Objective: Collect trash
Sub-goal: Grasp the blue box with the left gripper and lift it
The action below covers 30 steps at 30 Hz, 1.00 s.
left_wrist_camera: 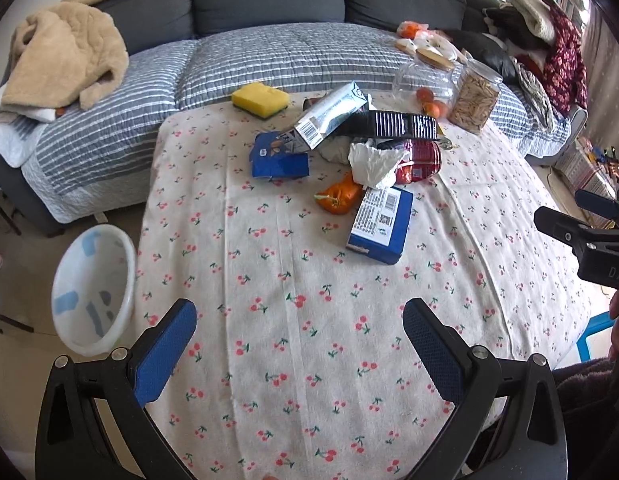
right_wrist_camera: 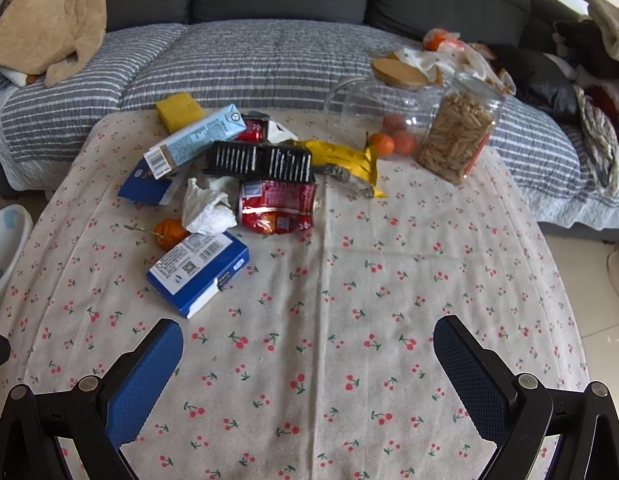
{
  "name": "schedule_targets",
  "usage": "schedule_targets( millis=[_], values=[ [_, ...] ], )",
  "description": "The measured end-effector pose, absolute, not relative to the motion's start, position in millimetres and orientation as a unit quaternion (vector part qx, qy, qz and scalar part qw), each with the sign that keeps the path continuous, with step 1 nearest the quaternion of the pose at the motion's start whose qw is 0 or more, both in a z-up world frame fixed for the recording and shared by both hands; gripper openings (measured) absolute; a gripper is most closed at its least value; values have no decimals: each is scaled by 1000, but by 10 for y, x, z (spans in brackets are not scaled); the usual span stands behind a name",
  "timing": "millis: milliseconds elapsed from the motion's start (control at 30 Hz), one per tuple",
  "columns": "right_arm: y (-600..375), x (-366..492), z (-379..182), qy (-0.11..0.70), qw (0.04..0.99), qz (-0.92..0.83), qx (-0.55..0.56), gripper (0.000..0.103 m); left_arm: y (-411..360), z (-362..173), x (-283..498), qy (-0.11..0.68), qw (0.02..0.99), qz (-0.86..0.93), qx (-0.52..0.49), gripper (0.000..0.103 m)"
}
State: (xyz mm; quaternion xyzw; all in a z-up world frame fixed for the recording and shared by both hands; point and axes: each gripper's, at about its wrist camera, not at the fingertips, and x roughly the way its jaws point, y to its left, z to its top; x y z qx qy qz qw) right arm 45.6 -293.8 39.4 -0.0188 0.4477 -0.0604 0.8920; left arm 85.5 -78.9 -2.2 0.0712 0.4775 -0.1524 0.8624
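Both grippers hover over the near half of a table covered in a cherry-print cloth [right_wrist_camera: 349,264], and neither holds anything. The left gripper [left_wrist_camera: 299,320] has its blue-padded fingers spread wide apart above bare cloth; the right gripper [right_wrist_camera: 307,340] is likewise fully released, jaws wide.

The trash sits in a loose heap toward the far middle of the table, well apart from both grippers. Nearest lies a blue carton [right_wrist_camera: 199,274] with a white label of print and barcodes on its top face, flat on the cloth. Touching its far corner is a crumpled orange wrapper [right_wrist_camera: 169,232], and just beside that a wad of white tissue [right_wrist_camera: 207,210]. A flattened red foil packet [right_wrist_camera: 275,208] lies to the right of the tissue, its surface creased and shiny. Over the packet's far edge rests a black ribbed plastic tray [right_wrist_camera: 259,162], and a pale blue drink carton [right_wrist_camera: 193,142] leans tilted across the pile, barcode end down. Under it pokes a torn blue box [right_wrist_camera: 143,188]. A yellow wrapper [right_wrist_camera: 343,158] stretches rightward from the tray.

Behind the heap a yellow sponge [right_wrist_camera: 180,109] sits at the far edge, and to the right stand a jar of beige snacks [right_wrist_camera: 455,140] and a clear jar [right_wrist_camera: 373,104] (small orange fruits by its base). A white bin [left_wrist_camera: 94,290] stands on the floor left of the table.
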Motion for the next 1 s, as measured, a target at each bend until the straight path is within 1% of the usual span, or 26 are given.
schedule_targets(
  millis=[167,233,367,567,633,667,733,767,800,900,1000],
  values=[
    [-3156,571,256,459,886,-67,-23,103,-1159,-172,1158,487,842,-215,90,103],
    [-3252,588,149,463,884,-66,-8,103,-1285,-283,1272,488,837,-226,104,103],
    [-3445,663,-101,504,861,-62,26,103,-1458,-489,1480,495,828,-244,105,99],
    [-3616,700,-186,513,855,-74,18,103,-1724,-692,1696,511,810,-266,108,94],
    [-3701,692,-224,521,850,-77,29,103,-1793,-787,1738,521,803,-267,110,90],
    [-3739,687,-245,525,847,-77,37,103,-1826,-829,1756,523,801,-268,113,86],
    [-3797,685,-287,533,841,-77,52,103,-1884,-891,1776,526,800,-265,119,76],
    [-3813,684,-308,537,838,-76,58,103,-1896,-909,1778,527,798,-265,121,65],
    [-3827,687,-330,539,836,-76,62,103,-1893,-923,1781,530,796,-265,122,60],
    [-3832,698,-378,546,832,-79,62,103,-1825,-856,1719,527,797,-270,114,60],
    [-3819,713,-386,549,830,-81,61,103,-1679,-676,1595,513,805,-277,107,60]
  ],
)
